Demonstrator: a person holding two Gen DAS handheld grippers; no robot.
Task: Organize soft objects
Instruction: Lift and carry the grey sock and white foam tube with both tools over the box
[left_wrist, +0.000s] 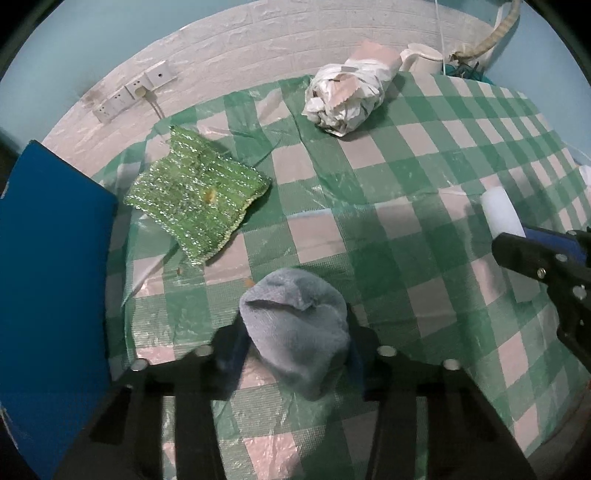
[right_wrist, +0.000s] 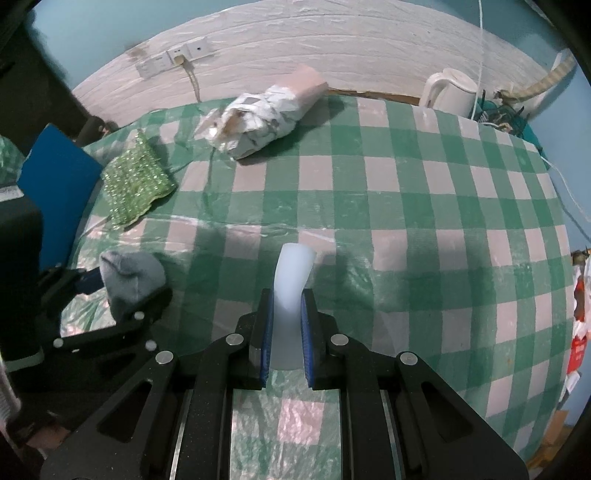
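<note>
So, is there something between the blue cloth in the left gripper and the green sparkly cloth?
Nothing visible. The left gripper holds the blue cloth, and only bare checked tablecloth lies between it and the green sparkly cloth. The wrapped bundle sits farther back.

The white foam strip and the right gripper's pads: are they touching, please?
Touching: the right wrist view shows the white foam strip pinched between the right gripper's blue pads.

The blue board (left_wrist: 51, 277) runs off the left edge. The blue-grey towel (left_wrist: 295, 328) hides the left gripper's (left_wrist: 293, 354) pads. Beside the white kettle (right_wrist: 448, 90), a blurred tangle (right_wrist: 498, 110), perhaps cords.
</note>
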